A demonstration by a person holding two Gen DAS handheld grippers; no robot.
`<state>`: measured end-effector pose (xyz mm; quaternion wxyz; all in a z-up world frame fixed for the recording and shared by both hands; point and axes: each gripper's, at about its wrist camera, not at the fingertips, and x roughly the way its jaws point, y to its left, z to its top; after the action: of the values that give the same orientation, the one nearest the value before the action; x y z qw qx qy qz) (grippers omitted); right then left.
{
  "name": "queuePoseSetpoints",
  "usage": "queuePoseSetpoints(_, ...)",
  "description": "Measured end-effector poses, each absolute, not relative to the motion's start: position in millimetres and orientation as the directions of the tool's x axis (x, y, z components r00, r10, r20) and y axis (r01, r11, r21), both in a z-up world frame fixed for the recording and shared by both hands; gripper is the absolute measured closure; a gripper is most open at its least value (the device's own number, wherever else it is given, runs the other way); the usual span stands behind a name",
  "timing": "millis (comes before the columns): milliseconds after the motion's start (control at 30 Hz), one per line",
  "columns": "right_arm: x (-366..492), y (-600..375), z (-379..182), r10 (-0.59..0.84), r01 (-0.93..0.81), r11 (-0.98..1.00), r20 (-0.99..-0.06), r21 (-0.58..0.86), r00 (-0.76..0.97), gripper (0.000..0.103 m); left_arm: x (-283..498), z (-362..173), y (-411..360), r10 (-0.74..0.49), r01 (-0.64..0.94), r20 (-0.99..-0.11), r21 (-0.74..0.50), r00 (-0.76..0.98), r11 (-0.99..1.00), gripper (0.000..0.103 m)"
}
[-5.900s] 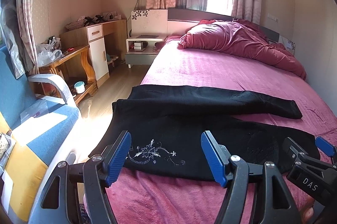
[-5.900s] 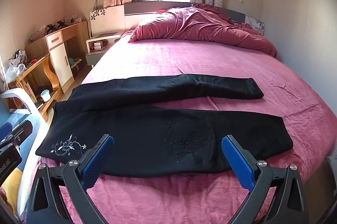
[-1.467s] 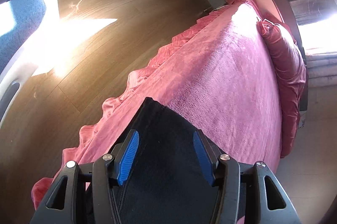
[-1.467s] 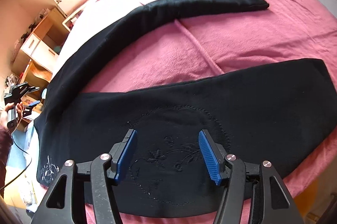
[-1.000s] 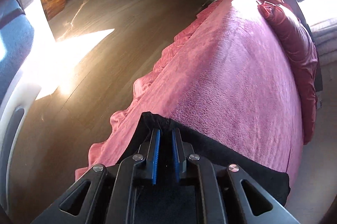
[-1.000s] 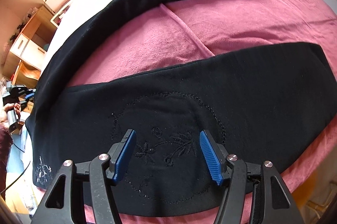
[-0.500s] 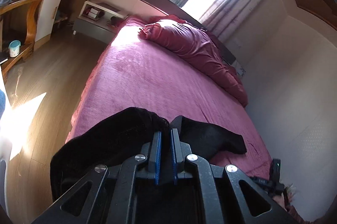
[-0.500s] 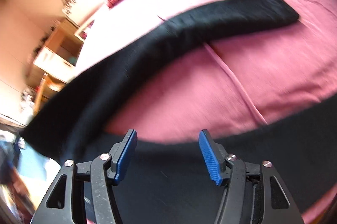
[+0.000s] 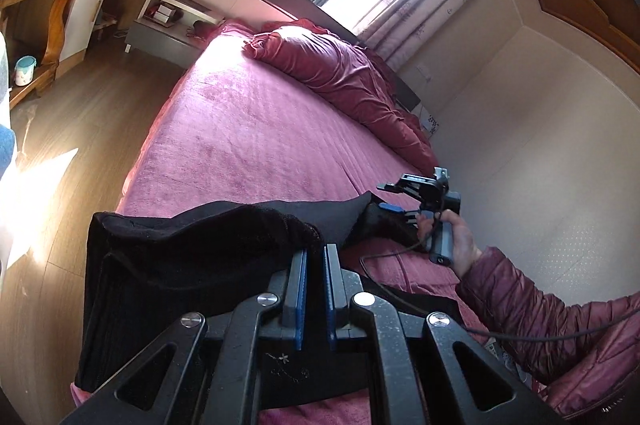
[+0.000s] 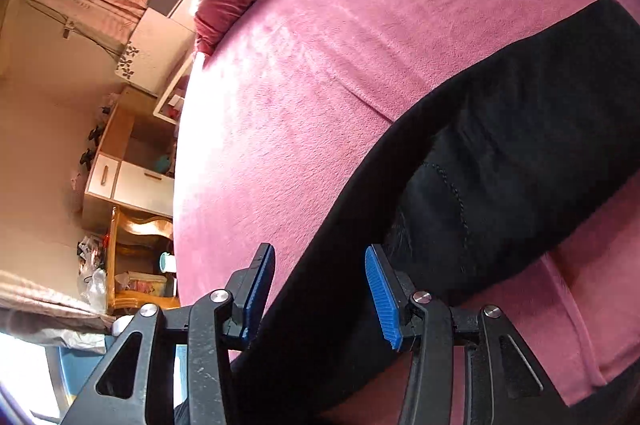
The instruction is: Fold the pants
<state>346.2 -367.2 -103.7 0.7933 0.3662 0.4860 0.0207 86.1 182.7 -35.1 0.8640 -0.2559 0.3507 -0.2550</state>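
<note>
Left gripper point(image 9: 314, 257) clamped on the pants point(image 9: 192, 245) at the waist, lifted off the bed point(image 9: 248, 137). Right gripper point(image 10: 320, 285) jaws apart, just been closing w/ a leg between, not pinched yet. Risk: we pull early, the leg slips, fold goes crooked.

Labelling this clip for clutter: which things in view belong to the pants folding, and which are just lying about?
Job:
black pants
left gripper, shut on the pants
right gripper, jaws closing around the pants
bed

Lying about:
red duvet
nightstand
teal-lidded pot
</note>
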Motion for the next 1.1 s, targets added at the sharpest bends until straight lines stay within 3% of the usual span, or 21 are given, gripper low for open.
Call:
queuePoseSetpoints(67, 361, -366, -114, 0.367, 0.357, 0.738, -0.785, 0.572, 0.498, 0.061, 85, -37, 183, -0.626, 0.268, -0.48, -0.62, 0.614, 0.738, 0.096)
queuePoseSetpoints(133, 369, -368, -124, 0.36, 0.367, 0.744, -0.798, 0.558, 0.483, 0.077, 84, -37, 183, -0.633, 0.279, -0.484, -0.616, 0.604, 0.737, 0.096)
queuePoseSetpoints(167, 373, -369, -127, 0.347, 0.37, 0.756, -0.81, 0.54, 0.473, 0.091, 86, -37, 183, -0.632, 0.278, -0.488, -0.614, 0.602, 0.739, 0.096)
queuePoseSetpoints(200, 374, -370, -126, 0.339, 0.361, 0.769, -0.815, 0.528, 0.47, 0.095, 89, -38, 185, -0.629, 0.27, -0.491, -0.616, 0.603, 0.74, 0.096)
queuePoseSetpoints(367, 372, -368, -92, 0.33, 0.272, 0.814, -0.793, 0.514, 0.513, 0.096, 146, -33, 214, -0.549, 0.166, -0.512, -0.614, 0.661, 0.772, 0.096)
queuePoseSetpoints(633, 298, -374, -11, 0.409, 0.085, 0.796, -0.636, 0.599, 0.655, 0.096, 258, -14, 245, -0.366, 0.038, -0.575, -0.503, 0.732, 0.864, 0.096)
queuePoseSetpoints(867, 177, -380, -24, 0.465, 0.021, 0.779, -0.6, 0.627, 0.651, 0.096, 216, -32, 255, -0.379, 0.029, -0.581, -0.52, 0.72, 0.854, 0.096)
queuePoseSetpoints(1033, 117, -370, -73, 0.465, 0.066, 0.793, -0.671, 0.606, 0.577, 0.096, 154, -71, 266, -0.403, -0.044, -0.603, -0.59, 0.688, 0.806, 0.096)
queuePoseSetpoints(1100, 97, -368, -95, 0.469, 0.095, 0.791, -0.7, 0.604, 0.539, 0.096, 130, -93, 271, -0.402, -0.099, -0.623, -0.613, 0.671, 0.784, 0.101)
